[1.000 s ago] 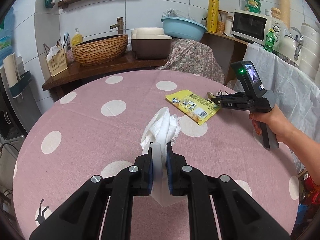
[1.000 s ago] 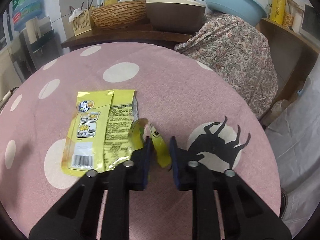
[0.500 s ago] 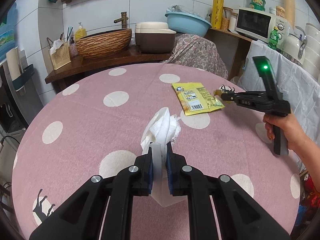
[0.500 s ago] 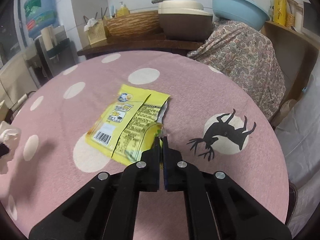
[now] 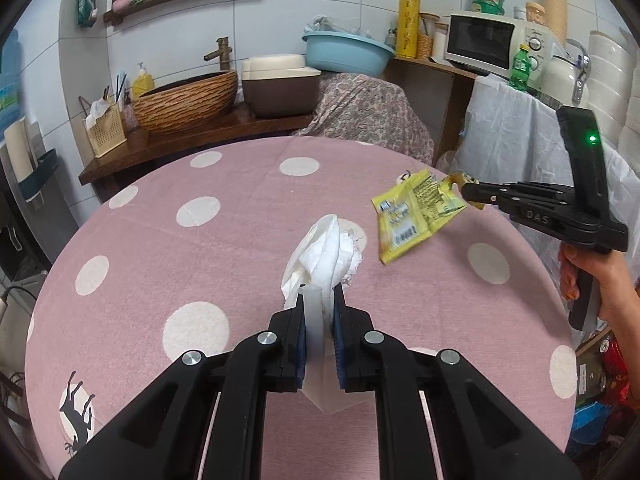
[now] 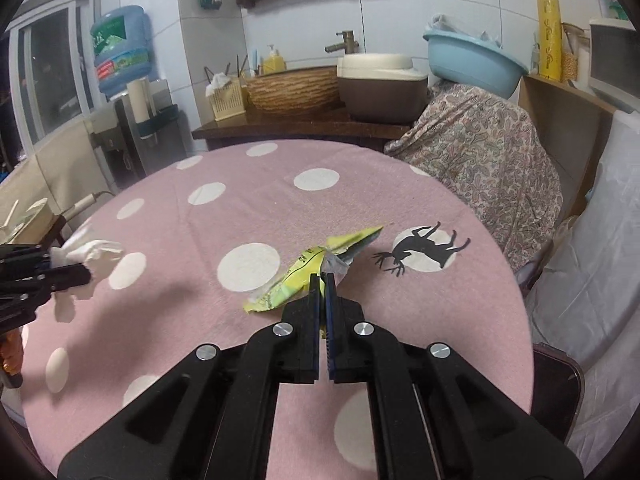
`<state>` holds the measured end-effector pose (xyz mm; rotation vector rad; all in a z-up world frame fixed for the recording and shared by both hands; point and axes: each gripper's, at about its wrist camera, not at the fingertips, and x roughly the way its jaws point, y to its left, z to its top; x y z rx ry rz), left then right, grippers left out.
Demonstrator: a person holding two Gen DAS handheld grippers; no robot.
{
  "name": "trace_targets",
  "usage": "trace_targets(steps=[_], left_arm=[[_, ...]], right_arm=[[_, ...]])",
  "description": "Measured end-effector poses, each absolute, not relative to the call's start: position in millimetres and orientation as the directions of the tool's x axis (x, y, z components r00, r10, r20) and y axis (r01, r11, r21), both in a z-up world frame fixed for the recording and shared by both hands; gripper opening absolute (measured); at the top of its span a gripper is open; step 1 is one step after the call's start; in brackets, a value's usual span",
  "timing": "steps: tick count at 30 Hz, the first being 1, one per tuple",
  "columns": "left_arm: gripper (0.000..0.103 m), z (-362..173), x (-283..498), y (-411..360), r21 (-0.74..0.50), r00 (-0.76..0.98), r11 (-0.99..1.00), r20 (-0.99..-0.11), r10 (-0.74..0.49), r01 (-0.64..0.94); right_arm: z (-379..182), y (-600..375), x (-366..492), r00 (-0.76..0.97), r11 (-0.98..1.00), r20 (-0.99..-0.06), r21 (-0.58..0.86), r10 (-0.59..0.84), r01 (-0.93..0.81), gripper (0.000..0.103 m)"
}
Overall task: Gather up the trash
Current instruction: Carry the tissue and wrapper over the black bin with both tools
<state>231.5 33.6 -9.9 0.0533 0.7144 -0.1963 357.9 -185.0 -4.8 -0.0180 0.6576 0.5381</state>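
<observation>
My left gripper (image 5: 319,300) is shut on a crumpled white tissue (image 5: 324,252) and holds it above the pink polka-dot tablecloth (image 5: 200,248). My right gripper (image 6: 323,280) is shut on the corner of a yellow snack wrapper (image 6: 308,272), which hangs lifted off the cloth. In the left wrist view the wrapper (image 5: 416,216) dangles from the right gripper (image 5: 466,190) at the right. In the right wrist view the left gripper (image 6: 86,274) and the tissue (image 6: 94,254) show at the far left.
The round table (image 6: 280,208) has edges close on all sides. Behind it a wooden counter (image 5: 192,136) carries a woven basin (image 5: 184,98) and a brown pot (image 5: 280,84). A paisley-covered object (image 6: 480,148) and a white-draped shelf (image 5: 520,136) stand at the right.
The right gripper closed on the wrapper's corner and lifted it off the table. The left gripper kept its hold on the tissue and rose slightly.
</observation>
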Motion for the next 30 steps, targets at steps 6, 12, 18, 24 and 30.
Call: trace_targets(steps=[6, 12, 18, 24, 30], left_arm=[[0.012, 4, 224, 8, -0.001, 0.749, 0.972, -0.637, -0.182, 0.235], [0.012, 11, 226, -28, -0.002, 0.737, 0.954, -0.634, -0.232, 0.299], [0.012, 14, 238, -76, -0.026, 0.708, 0.926, -0.637, -0.306, 0.377], [0.012, 14, 251, -123, -0.053, 0.673, 0.898, -0.643, -0.366, 0.437], [0.012, 11, 263, -158, -0.073, 0.647, 0.879, -0.649, -0.4, 0.47]], right_arm=[[22, -223, 314, 0.698, 0.866, -0.534, 0.146, 0.476, -0.479, 0.003], [37, -274, 280, 0.743, 0.892, -0.507, 0.14, 0.437, -0.43, 0.003], [29, -339, 265, 0.783, 0.938, -0.519, 0.148, 0.343, -0.313, 0.003], [-2, -412, 263, 0.797, 0.97, -0.557, 0.184, 0.235, -0.157, 0.003], [-48, -457, 270, 0.764, 0.982, -0.627, 0.186, 0.151, -0.042, 0.003]])
